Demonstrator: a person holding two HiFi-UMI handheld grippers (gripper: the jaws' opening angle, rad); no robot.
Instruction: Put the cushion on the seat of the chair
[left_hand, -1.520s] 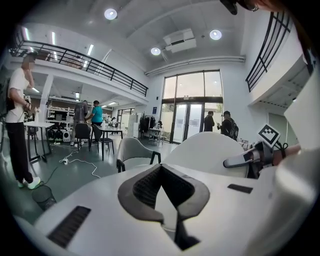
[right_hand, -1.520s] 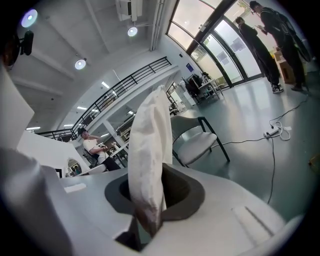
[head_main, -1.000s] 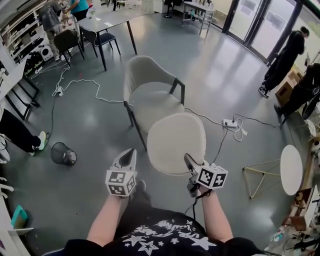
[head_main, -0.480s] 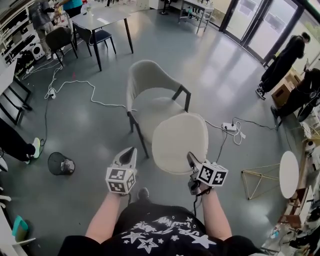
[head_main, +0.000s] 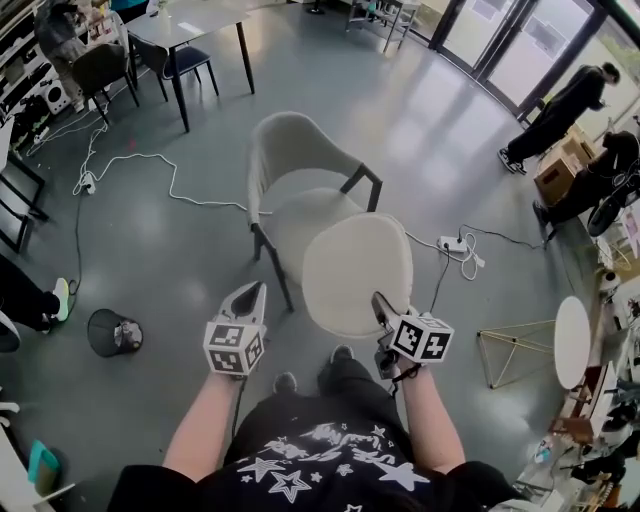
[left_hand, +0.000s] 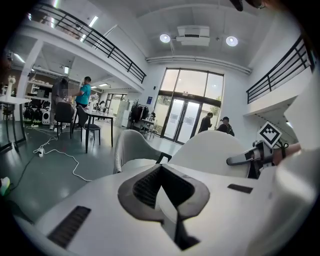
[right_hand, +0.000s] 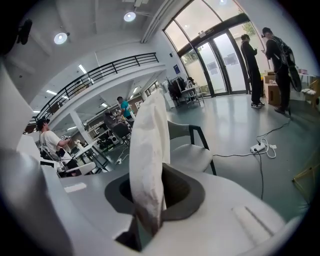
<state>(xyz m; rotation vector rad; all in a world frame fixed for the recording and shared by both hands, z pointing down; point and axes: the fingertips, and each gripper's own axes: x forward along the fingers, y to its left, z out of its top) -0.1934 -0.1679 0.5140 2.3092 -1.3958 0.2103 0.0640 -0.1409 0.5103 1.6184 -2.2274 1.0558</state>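
A round beige cushion hangs in the air, gripped at its near edge by my right gripper, whose jaws are shut on it. In the right gripper view the cushion stands edge-on between the jaws. The beige chair with dark legs stands just beyond; in the head view the cushion covers the front right of its seat. My left gripper is to the cushion's left, shut and holding nothing. The left gripper view shows the chair ahead and the cushion to its right.
A white cable and power strip lie on the floor right of the chair. A black wastebasket sits at left, a wire frame and round white table at right. A table with chairs stands far left; people stand far right.
Both grippers and the cushion have come forward toward the chair. The cushion now overlaps more of the seat. The grip on the cushion is unchanged.
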